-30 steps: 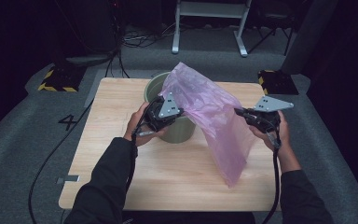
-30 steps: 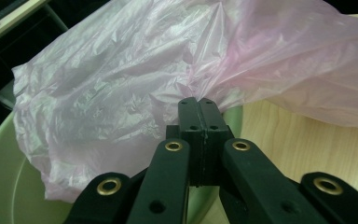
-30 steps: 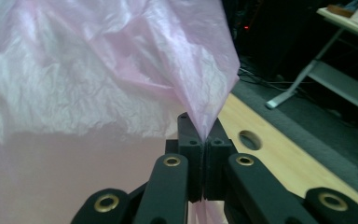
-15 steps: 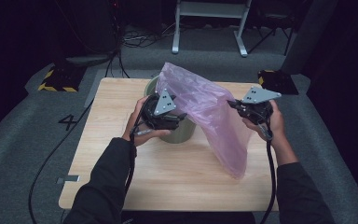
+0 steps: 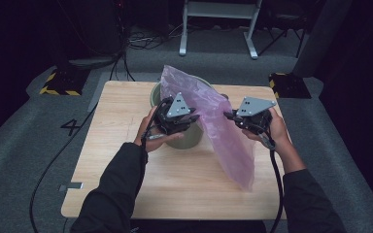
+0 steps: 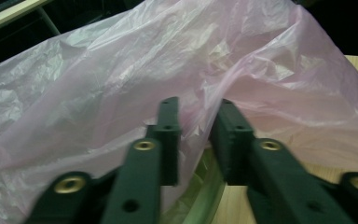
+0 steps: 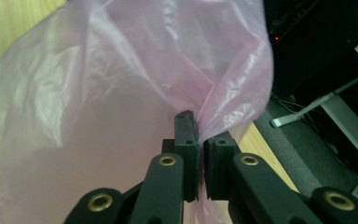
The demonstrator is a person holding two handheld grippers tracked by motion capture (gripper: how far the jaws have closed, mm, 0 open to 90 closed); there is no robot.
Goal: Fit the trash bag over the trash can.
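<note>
A pink translucent plastic bag [image 5: 226, 133] hangs over a grey-green bin [image 5: 190, 138] on the wooden table [image 5: 121, 116]. My right gripper [image 5: 229, 115] is shut on a bunched edge of the bag [image 7: 121, 93], and the film is pinched between its jaws [image 7: 200, 140]. My left gripper [image 5: 194, 119] is held at the bin's near side, against the bag. In the left gripper view its jaws [image 6: 196, 121] have just been closing; a gap still shows between them, with bag film [image 6: 121, 79] lying in it. The bin's rim [image 6: 205, 198] shows below the jaws.
A metal stand [image 5: 218, 26] and cables [image 5: 136, 41] lie on the floor beyond the table. Yellow-black striped blocks [image 5: 58, 82] sit at the table's far corners. Bare tabletop lies to the left of the bin and in front of it.
My right gripper has moved left toward the left gripper, carrying the bag's edge with it. The bag now hangs closer over the bin. The left hand has stayed by the bin.
</note>
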